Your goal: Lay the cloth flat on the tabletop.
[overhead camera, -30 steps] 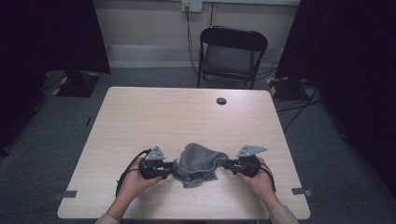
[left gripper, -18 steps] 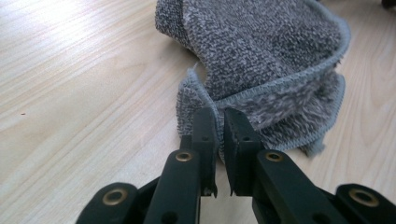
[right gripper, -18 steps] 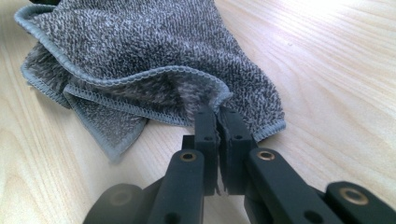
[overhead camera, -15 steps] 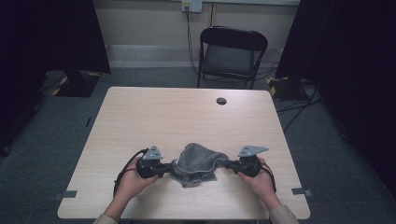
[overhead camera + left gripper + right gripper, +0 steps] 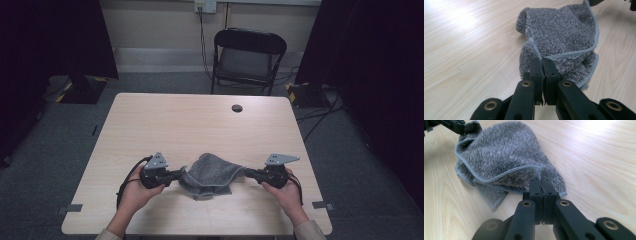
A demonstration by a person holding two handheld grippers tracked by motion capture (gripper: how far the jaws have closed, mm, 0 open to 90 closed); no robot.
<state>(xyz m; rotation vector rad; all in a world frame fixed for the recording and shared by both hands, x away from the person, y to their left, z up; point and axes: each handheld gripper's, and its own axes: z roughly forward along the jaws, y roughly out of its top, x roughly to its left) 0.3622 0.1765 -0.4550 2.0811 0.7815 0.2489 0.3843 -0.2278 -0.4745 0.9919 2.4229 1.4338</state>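
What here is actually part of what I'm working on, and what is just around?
In the job:
grey towel
left gripper, shut on its hem
right gripper, shut on its hem

Just around:
table
black grommet
folding chair

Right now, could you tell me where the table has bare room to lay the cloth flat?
Bare wood runs from the cloth to the far edge, past the small round hole. The near strip is crowded by both claws.
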